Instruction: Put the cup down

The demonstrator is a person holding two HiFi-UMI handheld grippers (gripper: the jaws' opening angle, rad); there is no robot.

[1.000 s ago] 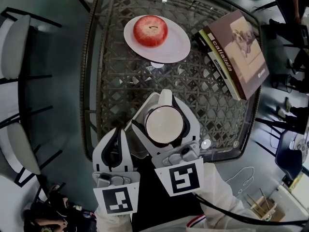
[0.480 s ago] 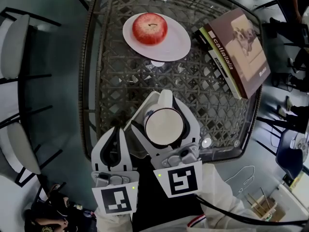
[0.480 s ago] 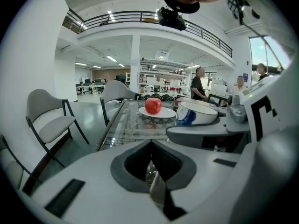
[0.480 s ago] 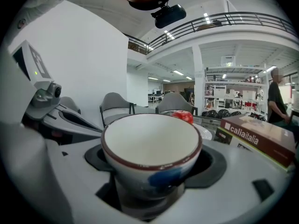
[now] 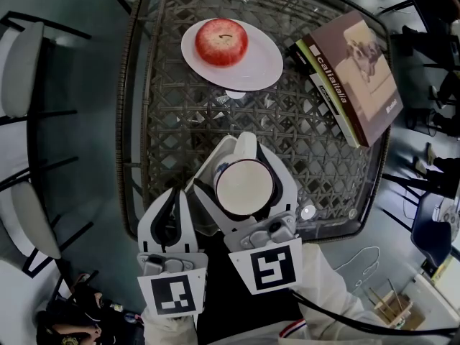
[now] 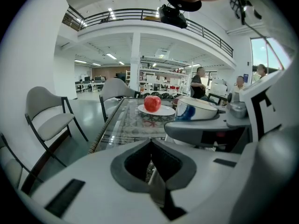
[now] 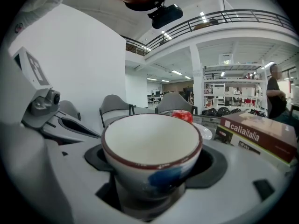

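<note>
Right tongs (image 5: 245, 157) are closed around the body of the cup (image 5: 244, 187), holding it upright and empty. The cup is over the near part of the glass counter (image 5: 180, 121); contact with the surface cannot be confirmed. Left tongs (image 5: 172, 196) are shut on nothing, just beside. Risks: opening the tongs while the cup is clear of the glass would drop it and could chip cup or top. Setting it too near the edge invites a fall.
</note>
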